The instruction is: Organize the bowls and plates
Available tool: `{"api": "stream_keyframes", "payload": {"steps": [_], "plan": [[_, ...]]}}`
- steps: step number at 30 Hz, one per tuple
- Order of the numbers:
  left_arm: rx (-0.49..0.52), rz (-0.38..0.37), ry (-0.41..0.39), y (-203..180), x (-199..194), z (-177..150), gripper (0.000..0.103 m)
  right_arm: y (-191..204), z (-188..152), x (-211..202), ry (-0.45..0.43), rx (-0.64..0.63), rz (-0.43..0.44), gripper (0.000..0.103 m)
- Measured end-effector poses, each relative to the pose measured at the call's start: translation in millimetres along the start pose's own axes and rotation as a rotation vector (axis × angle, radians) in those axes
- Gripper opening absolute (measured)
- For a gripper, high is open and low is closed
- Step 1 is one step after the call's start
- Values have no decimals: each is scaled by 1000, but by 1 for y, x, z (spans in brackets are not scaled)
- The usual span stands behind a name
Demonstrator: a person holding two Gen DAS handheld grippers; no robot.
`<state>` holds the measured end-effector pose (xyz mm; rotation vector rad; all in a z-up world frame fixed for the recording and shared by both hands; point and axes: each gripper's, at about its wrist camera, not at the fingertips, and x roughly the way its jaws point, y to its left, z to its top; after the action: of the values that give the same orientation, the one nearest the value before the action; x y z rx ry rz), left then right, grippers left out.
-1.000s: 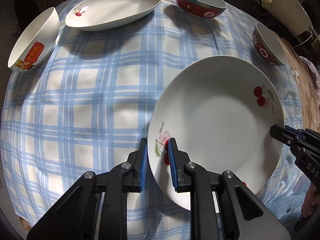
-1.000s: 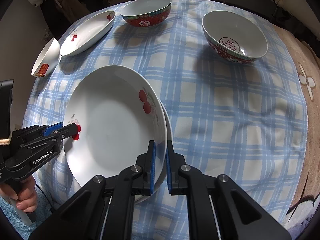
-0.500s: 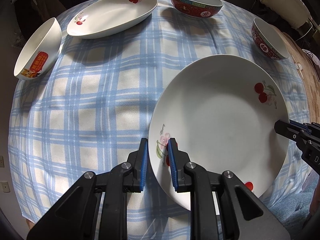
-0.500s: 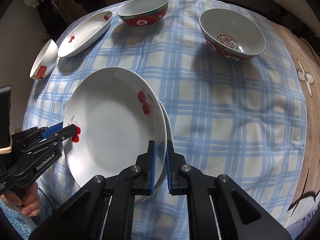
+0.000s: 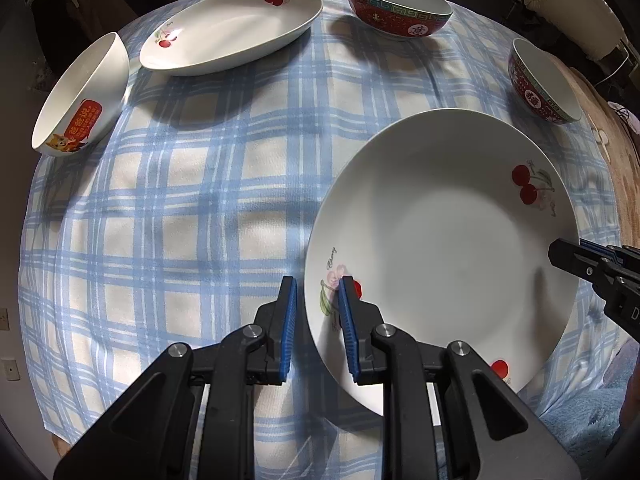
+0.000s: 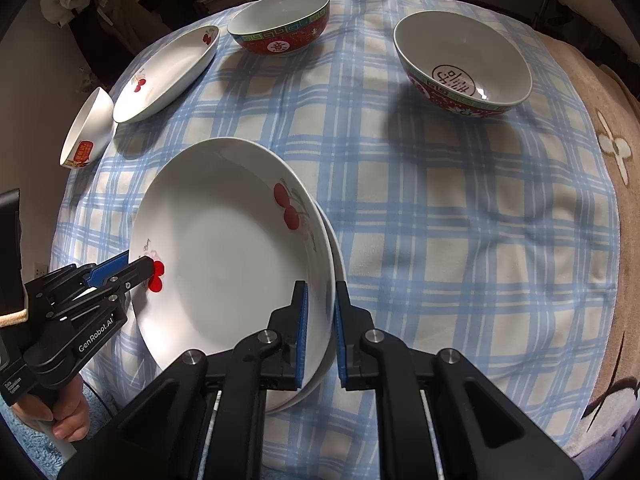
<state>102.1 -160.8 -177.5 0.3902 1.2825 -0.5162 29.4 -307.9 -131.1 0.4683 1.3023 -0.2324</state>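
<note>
A white cherry plate point(image 5: 440, 248) lies on a second plate point(image 6: 338, 248) at the near edge of the checked tablecloth point(image 5: 192, 208). My left gripper point(image 5: 318, 308) straddles its left rim with the jaws a little apart. My right gripper point(image 6: 320, 312) straddles the right rim of the stack point(image 6: 240, 248), jaws also slightly apart. Each gripper shows in the other's view: the right gripper point(image 5: 580, 260) at the plate's right edge, the left gripper point(image 6: 132, 270) at its left edge.
A third cherry plate point(image 5: 232, 32) sits at the far left. A white bowl with a red label point(image 5: 80, 100) lies tilted at the left edge. Two red bowls stand at the far side point(image 5: 400, 8) and right point(image 5: 540, 80). A brown blanket point(image 6: 616, 160) lies right.
Both grippers have opened a little around the plate rims. The views have drawn slightly back and up; the plate stays in place on the lower plate.
</note>
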Motion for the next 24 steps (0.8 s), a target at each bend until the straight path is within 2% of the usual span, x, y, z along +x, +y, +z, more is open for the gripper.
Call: {"api": "stream_keyframes", "payload": {"steps": [9,14,19,24], "plan": [[-2,35,-15,2,-7,1,22,2,1,0,7,-7,3,17],[-16,25,-23,6,-12,2,23,6,1,-2,-3,-49,-59,19],[-11,30,-26,6,-15,3,23,5,5,-7,-22,-46,-15,21],[-30,41,-35,9,-19,3,24,8,6,-13,-45,-57,-9,22]]}}
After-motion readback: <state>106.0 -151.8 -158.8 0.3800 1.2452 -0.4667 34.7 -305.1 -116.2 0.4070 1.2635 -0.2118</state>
